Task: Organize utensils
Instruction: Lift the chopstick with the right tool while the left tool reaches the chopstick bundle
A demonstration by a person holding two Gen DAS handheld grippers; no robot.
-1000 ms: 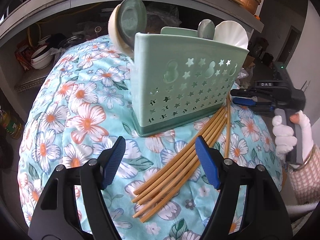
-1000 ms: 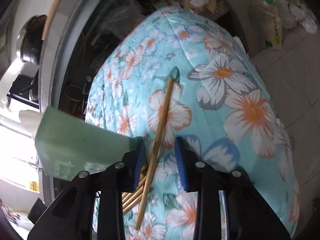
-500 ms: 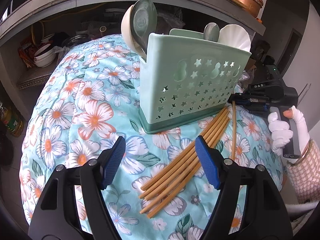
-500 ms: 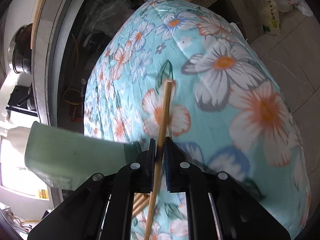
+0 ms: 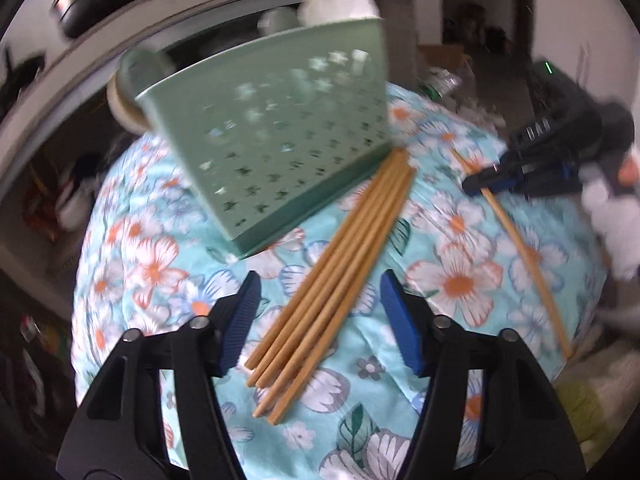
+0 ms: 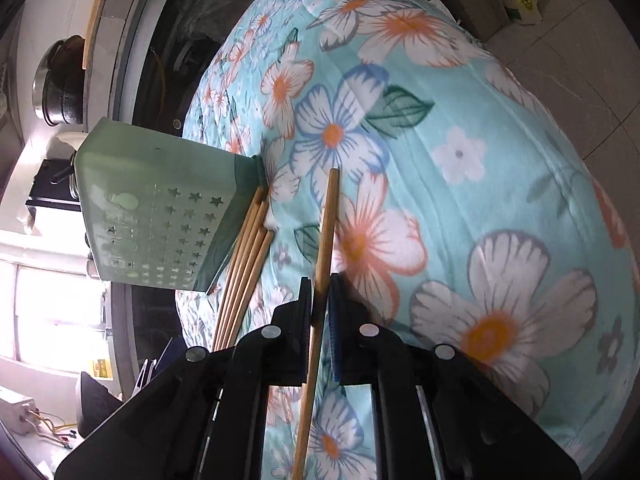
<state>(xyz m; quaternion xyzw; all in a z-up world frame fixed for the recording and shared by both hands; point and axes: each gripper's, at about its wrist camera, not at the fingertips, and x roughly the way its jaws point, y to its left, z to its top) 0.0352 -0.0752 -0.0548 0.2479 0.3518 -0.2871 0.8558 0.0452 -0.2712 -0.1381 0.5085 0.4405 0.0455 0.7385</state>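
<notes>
A green utensil holder [image 5: 276,148] with star cut-outs stands on the floral cloth [image 5: 460,280], with spoons and a white ladle sticking out of its top. Several wooden chopsticks [image 5: 336,276] lie in a bundle from its base toward my left gripper [image 5: 320,320]. That gripper's jaws are closing around the bundle's near ends, and the blue pads do not touch them. My right gripper [image 6: 320,300] is shut on a single chopstick [image 6: 326,232], held clear of the bundle [image 6: 244,268]. The right gripper [image 5: 480,188] and its chopstick [image 5: 516,240] also show in the left wrist view.
The cloth covers a rounded table that drops off on all sides. A grey counter [image 5: 200,12] with pots and bowls runs behind the holder. Tiled floor [image 6: 580,60] lies beyond the table's far side. A gloved hand [image 5: 612,216] holds the right gripper.
My right gripper closed on one chopstick and carried it away from the bundle. My left gripper rolled and shifted over the bundle, and its jaws have narrowed.
</notes>
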